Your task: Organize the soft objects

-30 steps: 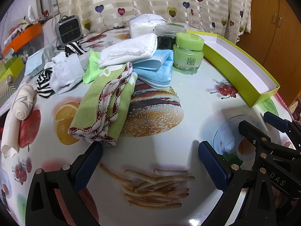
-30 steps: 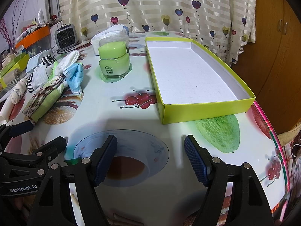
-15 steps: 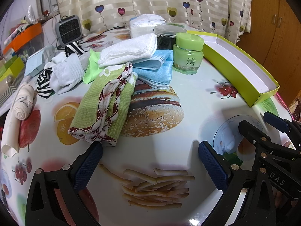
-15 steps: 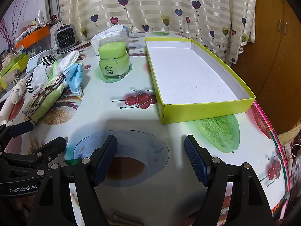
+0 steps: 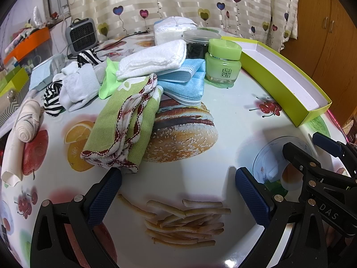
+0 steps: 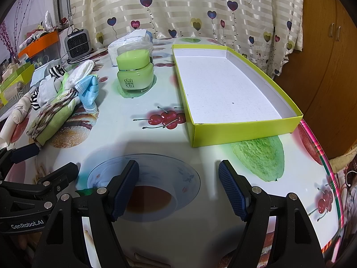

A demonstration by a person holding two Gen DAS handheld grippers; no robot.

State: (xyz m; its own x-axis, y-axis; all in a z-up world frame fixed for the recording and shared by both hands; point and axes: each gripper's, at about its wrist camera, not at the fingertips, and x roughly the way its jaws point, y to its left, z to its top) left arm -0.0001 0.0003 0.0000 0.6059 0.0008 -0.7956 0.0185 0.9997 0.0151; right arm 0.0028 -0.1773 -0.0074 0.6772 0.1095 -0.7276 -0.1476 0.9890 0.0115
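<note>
Your clear jar point(image 5: 196, 42) sits mostly hidden behind the white folded cloth point(image 5: 154, 59); its dark contents cannot be identified. The yellow-green box point(image 6: 225, 87) holds nothing. Soft items lie piled left of the green jar point(image 6: 135, 73): woven green cloth point(image 5: 125, 122), pleated blue masks point(image 5: 185, 84). Your left gripper point(image 5: 178, 194) and right gripper point(image 6: 178, 185) both stand apart, gripping nothing.

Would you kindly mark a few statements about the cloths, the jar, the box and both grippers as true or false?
1. The yellow-green cardboard box holds folded cloths. False: it is empty.
2. The left gripper is open and holds nothing. True.
3. The green lidded glass jar lies on its side. False: it stands upright.
4. The white folded towel rests on the blue face masks. True.
5. The right gripper grips the green red-trimmed cloth. False: it is open, empty.
</note>
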